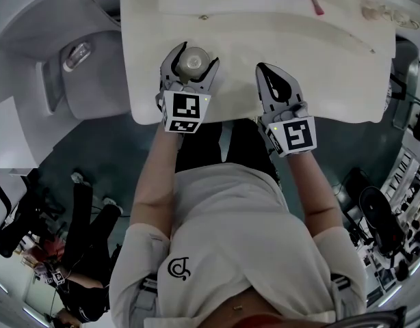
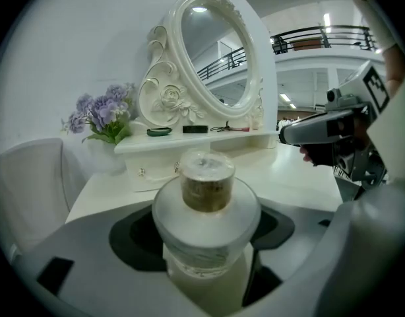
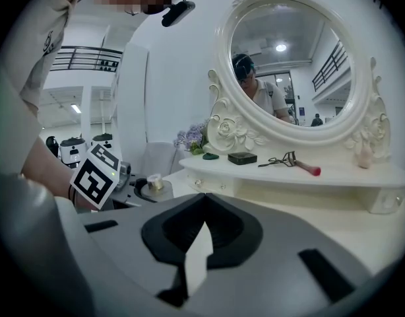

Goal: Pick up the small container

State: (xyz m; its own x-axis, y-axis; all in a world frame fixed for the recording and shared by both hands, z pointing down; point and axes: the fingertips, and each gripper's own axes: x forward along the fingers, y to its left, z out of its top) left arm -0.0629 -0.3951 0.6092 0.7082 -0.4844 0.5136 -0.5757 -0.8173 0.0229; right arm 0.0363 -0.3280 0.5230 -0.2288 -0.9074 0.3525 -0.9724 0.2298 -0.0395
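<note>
The small container (image 1: 194,63) is a round frosted jar with a gold neck and a clear cap (image 2: 206,203). It sits between the jaws of my left gripper (image 1: 196,55) near the white dressing table's (image 1: 319,60) front edge, and the pads rest against its sides. Whether its base touches the table is hidden. My right gripper (image 1: 263,68) hovers over the table to the right of it with its jaws closed and nothing between them (image 3: 204,197). The right gripper view shows the container (image 3: 153,182) far off at the left.
An ornate oval mirror (image 2: 209,51) stands on a raised shelf at the back of the table. The shelf holds a green dish (image 2: 159,131), a black box (image 3: 242,158) and an eyelash curler (image 3: 285,160). Purple flowers (image 2: 100,114) stand at the left. A grey chair (image 1: 80,67) is left of the table.
</note>
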